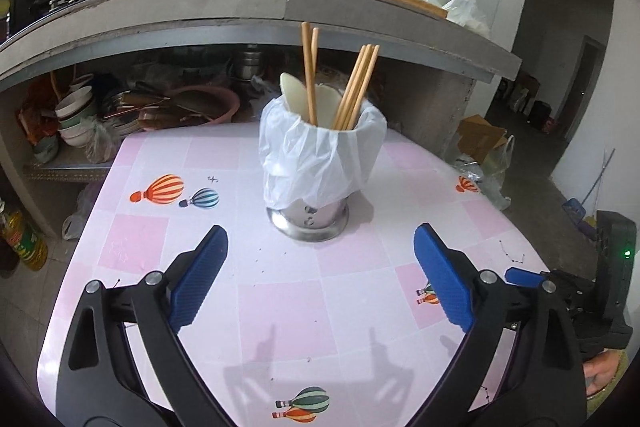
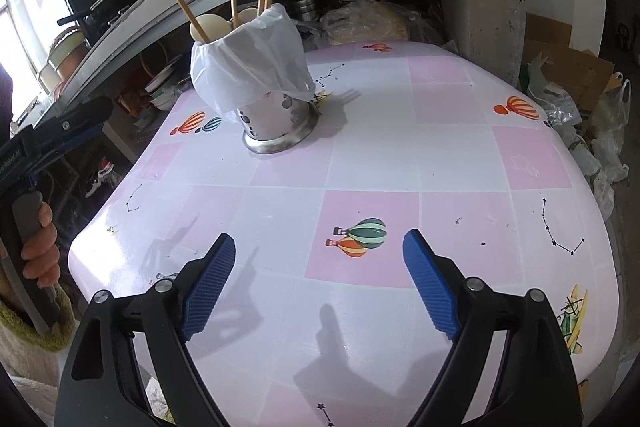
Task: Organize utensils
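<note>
Your left gripper (image 1: pixel 320 259) has its jaws spread wide and holds nothing. Ahead of it, the steel holder (image 1: pixel 308 221) stands upright mid-table (image 1: pixel 160 155), its rim wrapped in a thin plastic bag (image 1: pixel 316 155) (likely slippery; grip the bare metal base). The chopsticks (image 1: pixel 356 87) and pale spoons (image 1: pixel 292 95) inside look light and stiff; take chopsticks mid-shaft. Your right gripper (image 2: pixel 320 253) also gapes empty.
</note>
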Tool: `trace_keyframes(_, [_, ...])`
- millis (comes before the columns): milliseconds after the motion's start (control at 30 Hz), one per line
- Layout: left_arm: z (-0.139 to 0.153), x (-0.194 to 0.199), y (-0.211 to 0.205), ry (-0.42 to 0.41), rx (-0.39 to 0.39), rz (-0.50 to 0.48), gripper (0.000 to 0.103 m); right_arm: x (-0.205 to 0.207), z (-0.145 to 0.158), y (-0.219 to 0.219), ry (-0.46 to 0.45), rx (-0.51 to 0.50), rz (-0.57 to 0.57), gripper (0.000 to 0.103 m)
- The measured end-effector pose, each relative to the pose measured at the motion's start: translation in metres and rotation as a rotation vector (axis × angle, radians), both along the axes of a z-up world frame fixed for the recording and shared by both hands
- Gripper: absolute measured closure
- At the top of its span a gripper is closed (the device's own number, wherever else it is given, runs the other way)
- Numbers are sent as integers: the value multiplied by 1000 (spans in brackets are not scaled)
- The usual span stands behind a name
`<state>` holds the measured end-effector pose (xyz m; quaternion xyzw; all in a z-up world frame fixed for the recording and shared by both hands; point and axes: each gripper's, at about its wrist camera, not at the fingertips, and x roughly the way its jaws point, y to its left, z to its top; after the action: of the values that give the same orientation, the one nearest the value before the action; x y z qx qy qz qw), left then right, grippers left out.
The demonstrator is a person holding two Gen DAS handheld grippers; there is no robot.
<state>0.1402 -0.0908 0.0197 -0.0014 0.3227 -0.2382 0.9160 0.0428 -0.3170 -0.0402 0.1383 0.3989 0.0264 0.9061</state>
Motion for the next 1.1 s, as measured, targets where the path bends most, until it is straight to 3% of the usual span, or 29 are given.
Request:
trace_keyframes(433, [-16,-4,13,-5,35,133,9,14,-5,16,45,-57,-64,10])
trace_keyframes(567, [-21,-3,12,-6,94,190,9,16,-6,19,54,-98,-87,8])
trace_keyframes(700, [-27,0,11,22,141,201,9,18,-3,23,46,-137,-95,7])
trace_keyframes(1100, [-23,-6,20,17,136,196,9,10,11,33,-10,-243,-130,7])
